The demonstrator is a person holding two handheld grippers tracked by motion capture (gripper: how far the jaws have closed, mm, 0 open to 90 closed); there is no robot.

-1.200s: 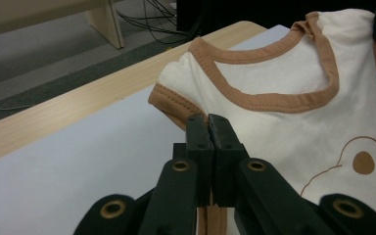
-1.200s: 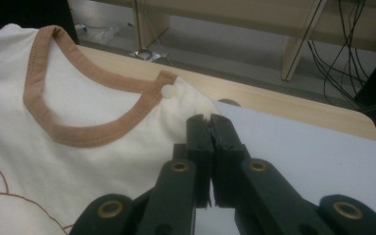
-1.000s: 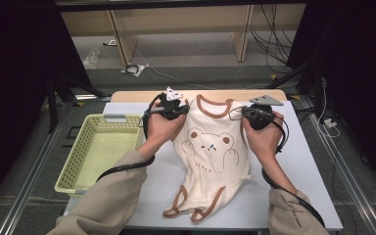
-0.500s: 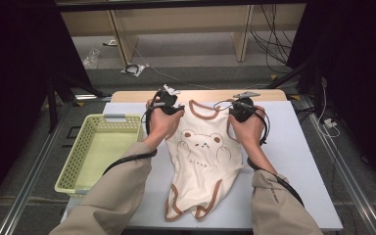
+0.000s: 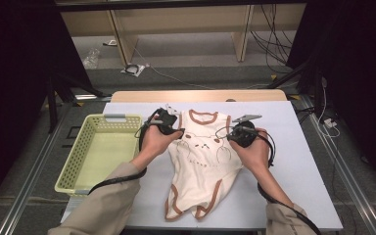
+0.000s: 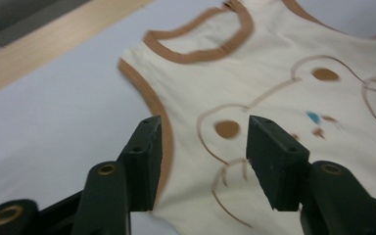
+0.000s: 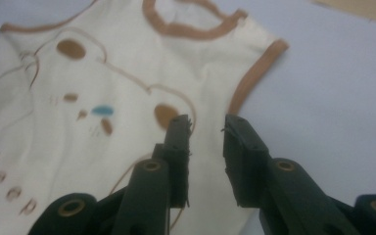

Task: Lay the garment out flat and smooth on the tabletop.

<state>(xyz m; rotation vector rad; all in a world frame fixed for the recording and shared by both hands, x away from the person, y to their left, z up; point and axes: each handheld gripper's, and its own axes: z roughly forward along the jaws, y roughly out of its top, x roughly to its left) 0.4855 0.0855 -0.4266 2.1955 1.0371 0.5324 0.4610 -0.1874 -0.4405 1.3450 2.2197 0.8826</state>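
— Start nearest the person. What lies at the near edge?

— The bottom of a cream baby bodysuit (image 5: 200,161) with brown trim, spread flat on the pale surface (image 5: 298,176). Its leg openings point toward the person, its neck opening away. Two sleeved forearms come in on either side of it.

— And the hands?

— The left hand holds the left tongs (image 5: 169,128) at the bodysuit's left shoulder edge; the right hand holds the right tongs (image 5: 235,136) at the right side of the chest. Both sit low over the cloth.

— How do the left tongs stand?

— Wide apart. In the left gripper view, the left tongs (image 6: 203,142) straddle the brown armhole trim and one ear of the printed bear face, with the bodysuit (image 6: 284,83) lying flat between the jaws. Nothing is pinched. I cannot tell whether the tips touch the cloth.

— The right ones?

— Parted too, but with a narrower gap. In the right gripper view, the right tongs (image 7: 205,132) point at the bodysuit (image 7: 103,112) just inside its brown armhole edge, beside the bear's other ear. Nothing is clamped between them.

— What is off to the side?

— A pale yellow-green basket (image 5: 103,152) stands on the left part of the surface, near the left forearm and clear of the bodysuit.

— And farther back?

— Beyond the neck opening there is a strip of bare surface, then a wooden edge (image 5: 198,95), then the grey floor (image 5: 186,58) with cables on it.
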